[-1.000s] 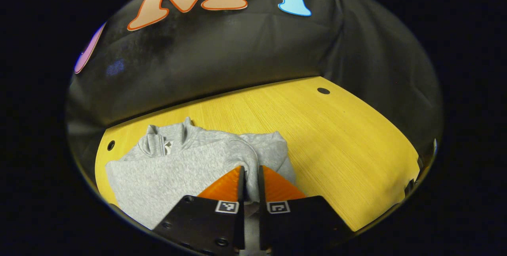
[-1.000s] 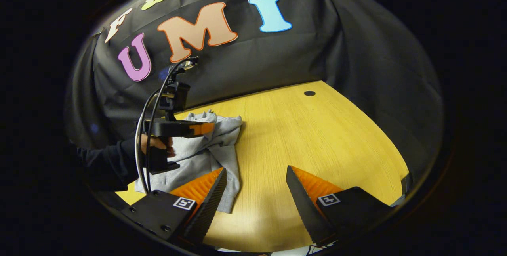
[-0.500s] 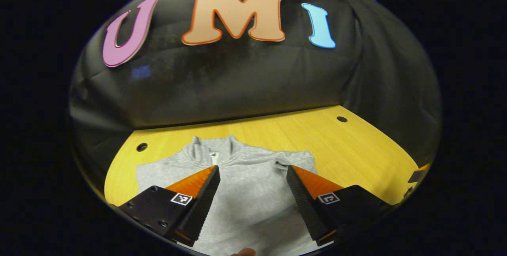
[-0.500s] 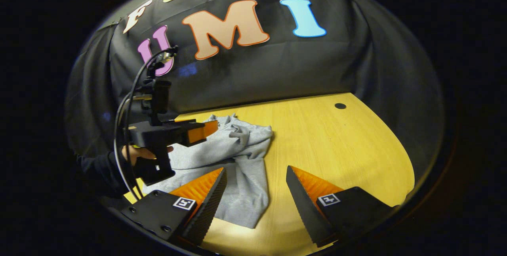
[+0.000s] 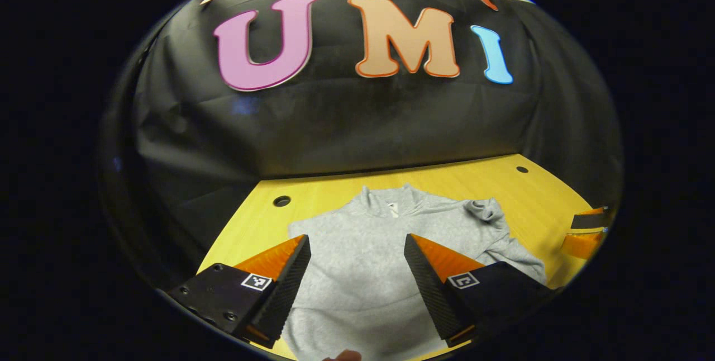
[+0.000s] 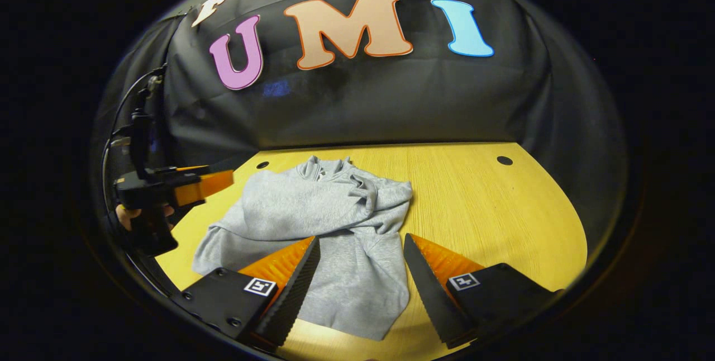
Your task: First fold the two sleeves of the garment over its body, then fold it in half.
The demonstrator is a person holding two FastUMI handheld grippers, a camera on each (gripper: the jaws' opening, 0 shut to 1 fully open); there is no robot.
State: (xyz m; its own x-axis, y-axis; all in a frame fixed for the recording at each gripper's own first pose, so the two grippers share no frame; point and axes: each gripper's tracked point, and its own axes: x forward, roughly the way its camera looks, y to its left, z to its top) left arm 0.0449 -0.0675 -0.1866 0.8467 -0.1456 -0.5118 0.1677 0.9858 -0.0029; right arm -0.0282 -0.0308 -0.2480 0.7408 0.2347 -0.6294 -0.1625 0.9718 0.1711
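A grey sweatshirt (image 5: 368, 255) lies on the yellow wooden table (image 5: 251, 227), collar toward the back wall, with a sleeve folded across its body. In the right gripper view the sweatshirt (image 6: 318, 221) shows that sleeve lying diagonally over the front, bunched near the right shoulder. My left gripper (image 5: 357, 288) hovers open above the garment's lower body, holding nothing. My right gripper (image 6: 360, 288) is open too, above the garment's near hem. In the right gripper view the left gripper (image 6: 184, 185) is at the far left, held by a hand.
The table (image 6: 491, 210) has bare wood to the right of the garment. Small round holes (image 6: 504, 160) sit near its back corners. Black cloth walls close in the back and sides. The right gripper's fingers (image 5: 584, 238) show at the right edge of the left gripper view.
My left gripper let go of the sleeve, opened, and drew back to the left and up. The sleeve now rests on the body. The right gripper moved left over the garment's hem.
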